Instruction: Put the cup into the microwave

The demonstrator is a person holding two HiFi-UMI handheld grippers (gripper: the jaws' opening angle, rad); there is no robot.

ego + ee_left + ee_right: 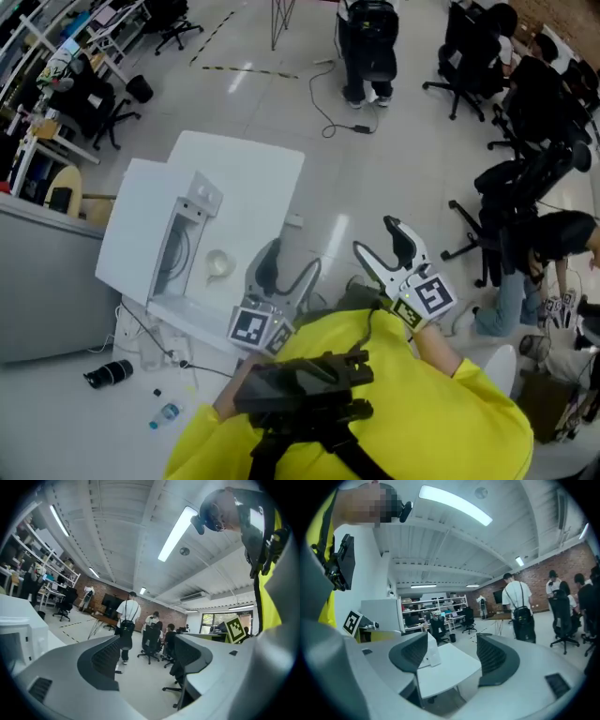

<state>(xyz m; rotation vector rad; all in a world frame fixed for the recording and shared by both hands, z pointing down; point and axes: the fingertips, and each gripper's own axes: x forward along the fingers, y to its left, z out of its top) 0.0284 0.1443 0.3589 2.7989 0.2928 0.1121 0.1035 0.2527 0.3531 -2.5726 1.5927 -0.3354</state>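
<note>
In the head view a white microwave (141, 225) stands on a white table (253, 173), its open front facing right. A pale translucent cup (218, 265) stands on the table just in front of that opening. My left gripper (286, 272) hovers at the table's near edge, right of the cup, open and empty. My right gripper (380, 246) is held further right over the floor, also open and empty. The left gripper view shows only the room between its fingers (105, 660). The right gripper view shows the table (450, 667) and microwave (427, 654) ahead of its spread jaws.
A grey partition (37, 281) stands left of the table. A small bottle (167, 413) and a black object (108, 373) lie on the floor below it, with cables. Office chairs (469, 47) and seated people fill the right side; a person (367, 47) stands at the back.
</note>
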